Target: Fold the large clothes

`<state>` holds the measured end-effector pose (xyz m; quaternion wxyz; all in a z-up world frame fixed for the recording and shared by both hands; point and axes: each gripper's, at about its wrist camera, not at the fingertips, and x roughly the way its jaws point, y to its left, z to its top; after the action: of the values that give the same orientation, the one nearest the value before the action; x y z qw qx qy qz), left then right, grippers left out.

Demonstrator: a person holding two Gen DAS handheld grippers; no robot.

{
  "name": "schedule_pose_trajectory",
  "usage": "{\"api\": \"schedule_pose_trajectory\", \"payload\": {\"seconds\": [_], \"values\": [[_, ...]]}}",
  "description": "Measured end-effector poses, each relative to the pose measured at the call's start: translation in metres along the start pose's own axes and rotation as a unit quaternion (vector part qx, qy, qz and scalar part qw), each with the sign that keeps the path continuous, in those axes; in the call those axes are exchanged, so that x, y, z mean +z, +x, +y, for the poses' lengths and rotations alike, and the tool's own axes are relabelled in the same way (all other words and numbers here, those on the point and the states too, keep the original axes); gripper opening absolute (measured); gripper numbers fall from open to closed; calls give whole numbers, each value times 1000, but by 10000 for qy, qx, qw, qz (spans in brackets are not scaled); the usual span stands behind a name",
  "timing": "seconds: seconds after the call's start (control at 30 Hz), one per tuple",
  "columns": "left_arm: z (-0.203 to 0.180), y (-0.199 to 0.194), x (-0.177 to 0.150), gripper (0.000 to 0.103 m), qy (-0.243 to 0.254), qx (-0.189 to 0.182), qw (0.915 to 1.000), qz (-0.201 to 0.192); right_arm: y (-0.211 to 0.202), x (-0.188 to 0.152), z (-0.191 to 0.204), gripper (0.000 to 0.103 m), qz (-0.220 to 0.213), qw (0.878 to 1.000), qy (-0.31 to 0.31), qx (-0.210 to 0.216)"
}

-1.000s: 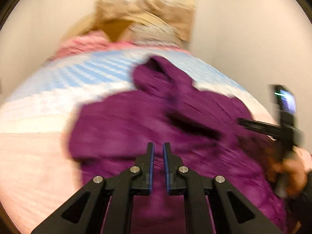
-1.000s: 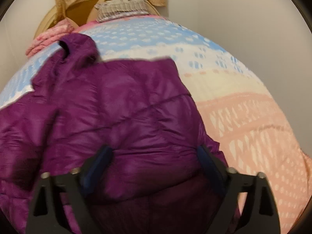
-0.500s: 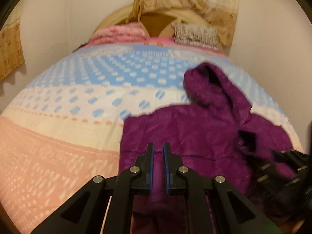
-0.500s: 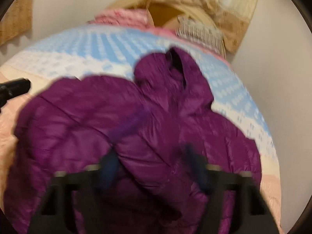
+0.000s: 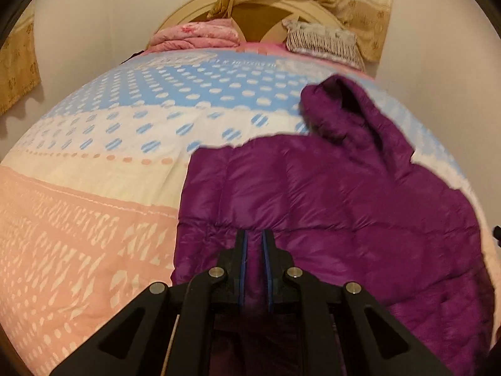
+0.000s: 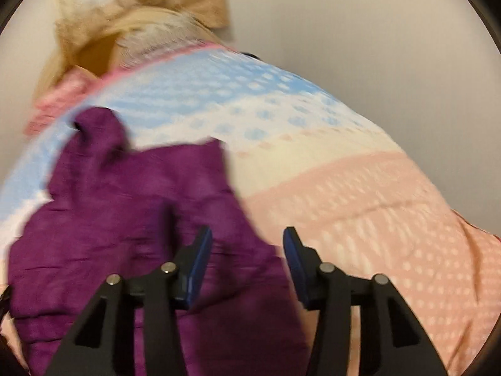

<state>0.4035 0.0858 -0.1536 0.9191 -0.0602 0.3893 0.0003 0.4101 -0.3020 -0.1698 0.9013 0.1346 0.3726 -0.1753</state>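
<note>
We see the purple jacket (image 5: 344,206) lying on the bed (image 5: 94,219), its hood (image 5: 341,109) toward the pillows (image 5: 322,40). Our left gripper (image 5: 253,244) has its jaws pressed together over the jacket (whether cloth is caught there we cannot tell). The right gripper (image 6: 247,244) hangs above the jacket's edge, jaws opening and pinching nothing.

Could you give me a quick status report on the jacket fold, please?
Left gripper shut, over purple jacket. Right gripper opening, empty. Jacket rumpled on bedspread. Nothing in the way.
</note>
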Motion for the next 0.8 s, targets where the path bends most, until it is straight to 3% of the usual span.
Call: {"api": "schedule_pose_trajectory", "payload": {"seconds": [0.13,0.23,0.33,0.4,0.47,0.57,0.67,0.7,0.73,0.77,0.8], "values": [[-9,-5,13,9,244,149,9995,-133,-14,5,70,50,-278,9928,-973,644],[-4,11,15,9,148,307,9994,26,6,2,112,48,-131,9856,-1559,635],[0,43,3,9,244,449,9976,460,29,-12,111,48,269,9853,-1619,472],[-5,48,-5,9,497,461,9970,377,55,-21,96,48,729,9845,-1564,296],[-12,46,-2,9,758,491,9951,405,57,-27,87,49,764,9840,-1550,439],[-8,33,21,9,635,-161,9969,426,50,-19,86,50,923,9805,-1694,368],[-12,21,71,10,731,-268,9969,133,31,17,96,60,590,9829,-1588,727],[-16,23,92,13,768,-326,9965,34,25,29,100,75,488,9826,-1612,781],[-19,28,111,25,748,-442,9962,28,22,49,108,84,388,9816,-1661,860],[-23,38,132,51,697,-537,9961,83,24,60,114,86,358,9807,-1679,933],[-26,47,148,66,657,-586,9961,104,28,80,125,86,377,9788,-1704,1071]]}}
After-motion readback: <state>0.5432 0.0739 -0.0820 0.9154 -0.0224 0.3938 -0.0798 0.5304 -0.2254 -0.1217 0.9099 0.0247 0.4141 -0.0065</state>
